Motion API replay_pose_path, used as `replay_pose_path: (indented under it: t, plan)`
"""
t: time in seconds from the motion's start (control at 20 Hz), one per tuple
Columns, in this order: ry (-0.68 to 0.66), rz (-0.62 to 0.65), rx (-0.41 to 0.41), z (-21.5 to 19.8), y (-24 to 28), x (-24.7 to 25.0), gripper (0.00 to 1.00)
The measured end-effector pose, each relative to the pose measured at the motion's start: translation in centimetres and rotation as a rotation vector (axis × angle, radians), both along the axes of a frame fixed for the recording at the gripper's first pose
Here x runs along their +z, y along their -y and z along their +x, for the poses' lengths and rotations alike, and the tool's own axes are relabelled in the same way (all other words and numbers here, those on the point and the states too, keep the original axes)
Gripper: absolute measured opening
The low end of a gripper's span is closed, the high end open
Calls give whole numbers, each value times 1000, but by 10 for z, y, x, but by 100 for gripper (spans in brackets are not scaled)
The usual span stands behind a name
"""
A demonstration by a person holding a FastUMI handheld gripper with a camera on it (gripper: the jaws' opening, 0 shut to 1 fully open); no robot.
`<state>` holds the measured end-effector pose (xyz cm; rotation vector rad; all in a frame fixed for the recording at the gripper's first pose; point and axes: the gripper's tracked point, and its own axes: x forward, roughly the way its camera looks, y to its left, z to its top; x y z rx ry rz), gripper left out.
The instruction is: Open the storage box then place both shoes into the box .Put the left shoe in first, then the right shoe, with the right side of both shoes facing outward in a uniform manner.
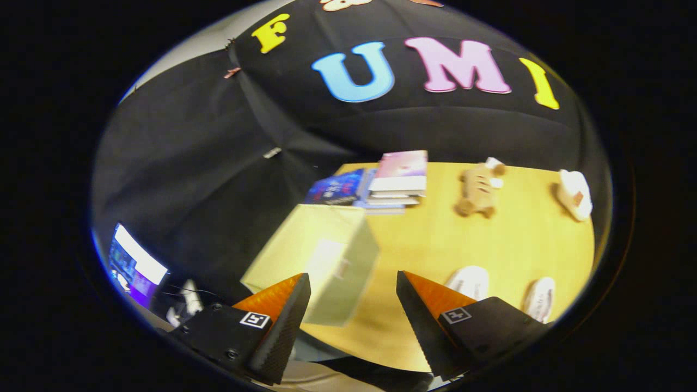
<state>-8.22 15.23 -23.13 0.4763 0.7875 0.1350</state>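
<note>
A pale yellow-green storage box [318, 256] with its lid shut stands on the wooden table [468, 239], just ahead of the fingers and a little to the left. Two white shoes lie side by side on the table to the right of the fingers, one [469, 281] nearer the box and the other [540, 298] further right. My gripper [353, 321] hangs above the table's near edge, open, with nothing between its fingers.
A stack of books [381, 182] lies beyond the box at the table's far edge. A brown plush toy [479, 190] and a white plush toy [576, 194] sit further right at the back. A lit screen [136, 264] stands off the table to the left.
</note>
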Motion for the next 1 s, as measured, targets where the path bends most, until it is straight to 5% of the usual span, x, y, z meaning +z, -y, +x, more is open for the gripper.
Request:
replay_pose_path:
  t: [0.3, 0.55, 0.9, 0.95, 1.0]
  plan:
    - [-214, -235, -75, -88, 78, -112, 97]
    - [-287, -289, -49, -88, 83, -185, 93]
    - [-282, -260, -189, -50, 107, -225, 76]
    - [-277, -249, -190, -44, 103, -228, 71]
    - [-288, -232, -177, -42, 95, -233, 54]
